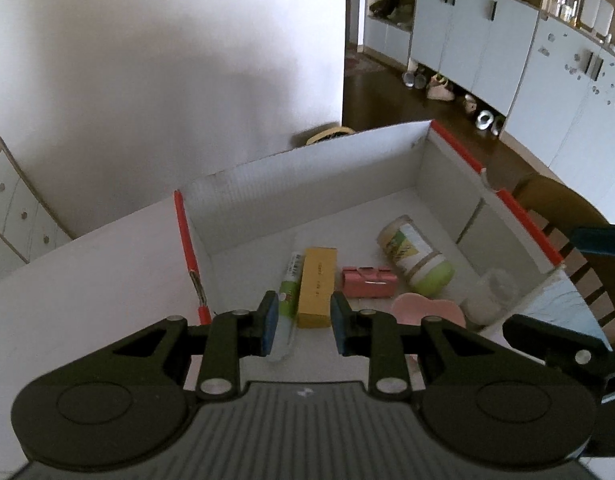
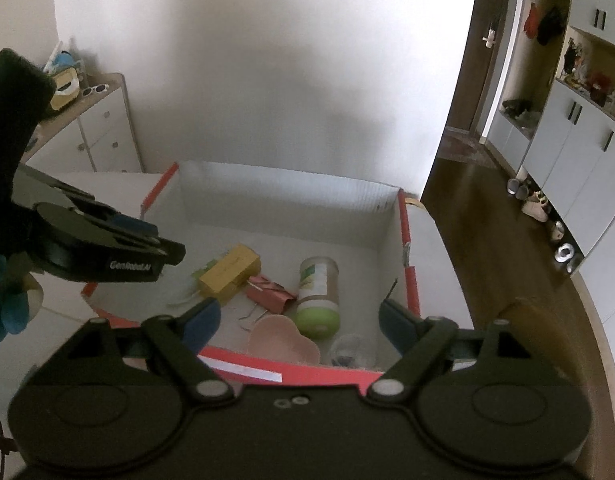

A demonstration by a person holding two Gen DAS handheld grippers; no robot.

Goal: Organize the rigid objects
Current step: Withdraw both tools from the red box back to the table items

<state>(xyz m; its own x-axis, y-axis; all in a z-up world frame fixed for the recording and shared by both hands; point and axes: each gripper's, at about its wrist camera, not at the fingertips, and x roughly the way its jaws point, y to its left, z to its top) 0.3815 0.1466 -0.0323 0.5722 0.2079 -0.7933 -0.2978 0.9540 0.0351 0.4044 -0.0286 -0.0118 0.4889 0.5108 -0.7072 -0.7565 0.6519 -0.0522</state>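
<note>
Both claws hang over the box (image 1: 307, 184), which sits on the white counter (image 1: 87, 272), and neither carries anything; this looks like the gap between one placing and the next pick.

The left claw (image 1: 303, 322) tilts steeply down, its blue pads (image 1: 270, 320) drawn near each other with nothing between them. Just beyond its tips, on the box floor, lie a white tube (image 1: 290, 280) and a yellow carton (image 1: 317, 286), side by side. Farther out and to that claw's right are a pink case (image 1: 367, 282), a green-capped jar (image 1: 417, 256) on its side, a pink dish (image 1: 427, 308) and a clear cup (image 1: 489, 292).

The right claw (image 2: 299, 316) also points down, jaws spread wide and empty, above the near red rim (image 2: 287, 374); the dish (image 2: 281, 340) and the jar (image 2: 318, 292) lie just past it.

Five or six things are already in the box. The next move probably calls for turning away to find whatever remains outside, none of which is in view.
</note>
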